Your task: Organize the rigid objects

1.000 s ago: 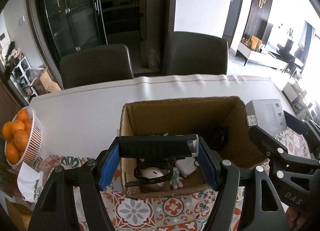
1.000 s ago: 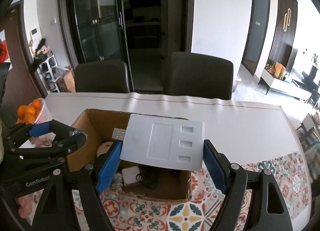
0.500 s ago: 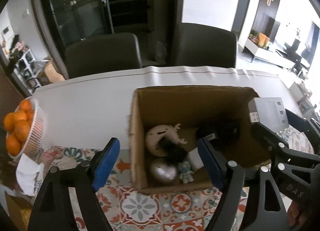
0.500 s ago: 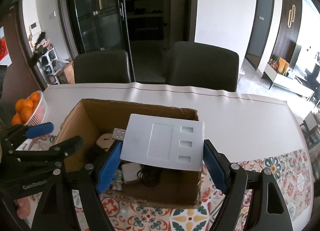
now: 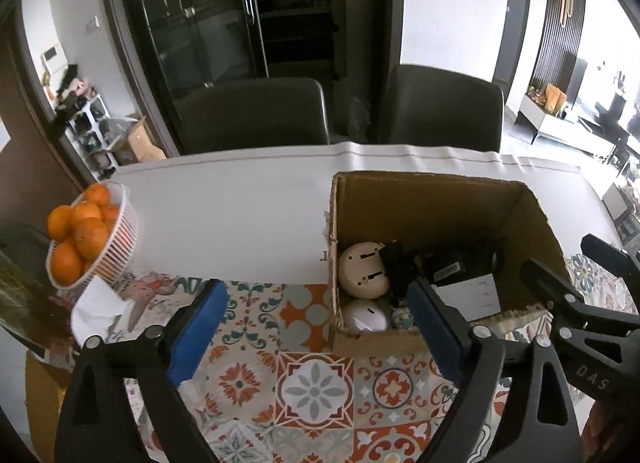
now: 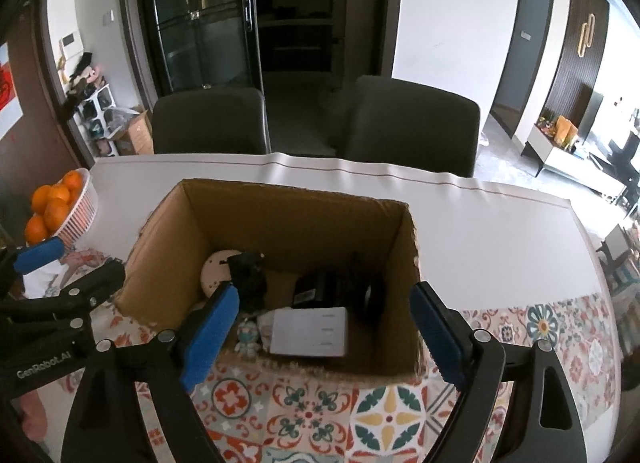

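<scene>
An open cardboard box [image 6: 280, 219] stands on the table and shows in both views [image 5: 440, 199]. Inside lie a white flat device [image 6: 308, 331], a round cream gadget [image 5: 362, 275], a black item [image 6: 246, 283], dark electronics [image 6: 340, 291], a small figurine [image 6: 248, 337] and a white rounded object [image 5: 366, 317]. My right gripper [image 6: 320, 331] is open and empty above the box's near edge. My left gripper [image 5: 316, 323] is open and empty, at the box's near left corner. The white device [image 5: 472, 295] also shows in the left wrist view.
A white basket of oranges [image 5: 86, 239] stands at the table's left edge, with crumpled tissue [image 5: 100, 315] beside it. A patterned mat [image 5: 312, 383] covers the near table. Two dark chairs [image 6: 412, 123] stand behind the table.
My left gripper let go of the black item into the box and moved left. My right gripper opened and the white flat device dropped into the box.
</scene>
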Demonstrator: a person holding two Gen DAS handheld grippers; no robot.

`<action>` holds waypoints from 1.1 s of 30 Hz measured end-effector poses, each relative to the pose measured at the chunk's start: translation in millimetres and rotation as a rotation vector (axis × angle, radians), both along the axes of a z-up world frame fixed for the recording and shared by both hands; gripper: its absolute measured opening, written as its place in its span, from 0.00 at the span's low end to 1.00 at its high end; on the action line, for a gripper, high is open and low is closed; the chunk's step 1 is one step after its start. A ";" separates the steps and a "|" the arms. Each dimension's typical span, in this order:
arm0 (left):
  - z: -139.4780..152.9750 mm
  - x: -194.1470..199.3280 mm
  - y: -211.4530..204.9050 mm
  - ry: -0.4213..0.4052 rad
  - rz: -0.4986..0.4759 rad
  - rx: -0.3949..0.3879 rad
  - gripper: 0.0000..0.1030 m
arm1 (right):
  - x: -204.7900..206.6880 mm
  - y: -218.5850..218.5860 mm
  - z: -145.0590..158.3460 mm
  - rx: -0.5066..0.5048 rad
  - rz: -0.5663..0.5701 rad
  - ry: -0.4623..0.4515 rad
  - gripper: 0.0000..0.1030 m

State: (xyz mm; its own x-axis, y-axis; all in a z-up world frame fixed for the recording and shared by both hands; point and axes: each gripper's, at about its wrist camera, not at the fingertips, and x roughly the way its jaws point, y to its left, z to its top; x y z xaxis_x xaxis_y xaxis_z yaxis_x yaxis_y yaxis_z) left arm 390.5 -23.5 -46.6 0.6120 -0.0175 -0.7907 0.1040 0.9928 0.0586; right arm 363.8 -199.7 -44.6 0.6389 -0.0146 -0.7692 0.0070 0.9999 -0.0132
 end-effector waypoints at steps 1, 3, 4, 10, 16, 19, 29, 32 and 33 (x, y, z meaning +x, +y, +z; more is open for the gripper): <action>4.6 -7.6 0.9 -0.019 0.003 0.006 0.95 | -7.1 1.0 2.8 -0.002 -0.004 -0.008 0.85; 11.8 -19.0 1.6 -0.044 0.008 0.014 0.98 | -18.8 1.4 8.0 -0.008 -0.014 -0.022 0.85; 16.5 -27.6 1.9 -0.064 0.008 0.019 0.98 | -24.8 1.6 10.9 -0.010 -0.021 -0.029 0.85; 43.1 -78.4 2.5 -0.165 0.019 0.028 1.00 | -70.7 -2.2 33.8 -0.024 -0.055 -0.086 0.90; 63.8 -124.9 2.7 -0.208 -0.001 -0.014 1.00 | -124.3 0.6 62.2 -0.060 -0.086 -0.174 0.93; 72.5 -146.0 1.0 -0.235 -0.012 -0.015 1.00 | -152.0 3.2 75.3 -0.076 -0.098 -0.223 0.96; 95.9 -207.7 -2.5 -0.333 -0.032 0.008 1.00 | -212.3 -0.2 92.3 -0.045 -0.128 -0.266 0.97; 99.8 -223.0 -2.0 -0.348 -0.036 0.004 1.00 | -229.1 -1.4 94.2 -0.028 -0.128 -0.272 0.97; 101.1 -227.6 -1.6 -0.352 -0.035 0.002 1.00 | -234.4 -1.3 95.0 -0.029 -0.128 -0.273 0.97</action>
